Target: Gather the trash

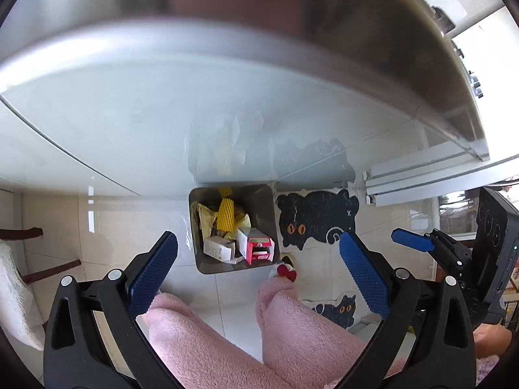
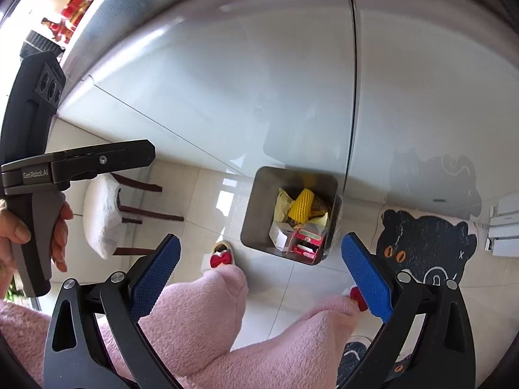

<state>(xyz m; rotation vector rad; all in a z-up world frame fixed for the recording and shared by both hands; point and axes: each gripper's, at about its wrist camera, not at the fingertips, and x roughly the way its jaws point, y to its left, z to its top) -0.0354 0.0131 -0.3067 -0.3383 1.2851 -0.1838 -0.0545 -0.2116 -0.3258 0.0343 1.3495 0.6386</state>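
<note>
A grey square trash bin [image 1: 264,201] stands on the tiled floor against a glossy white cabinet; it also shows in the right wrist view [image 2: 256,214]. Inside lie a yellow foam net [image 1: 226,214], yellow paper, a white carton [image 1: 219,248] and a red box [image 1: 258,249]. The same net [image 2: 302,206] and red box [image 2: 307,242] show in the right wrist view. My left gripper [image 1: 259,269] is open and empty, held high above the bin. My right gripper [image 2: 261,272] is open and empty, also above the floor, just left of the bin.
A black cat-shaped mat [image 1: 316,217] lies right of the bin, and it also shows in the right wrist view [image 2: 428,246]. The person's pink-clad legs [image 1: 292,321] and slippers stand below. A wooden chair with a white cushion [image 2: 102,217] is at the left. A steel counter edge [image 1: 421,74] overhangs.
</note>
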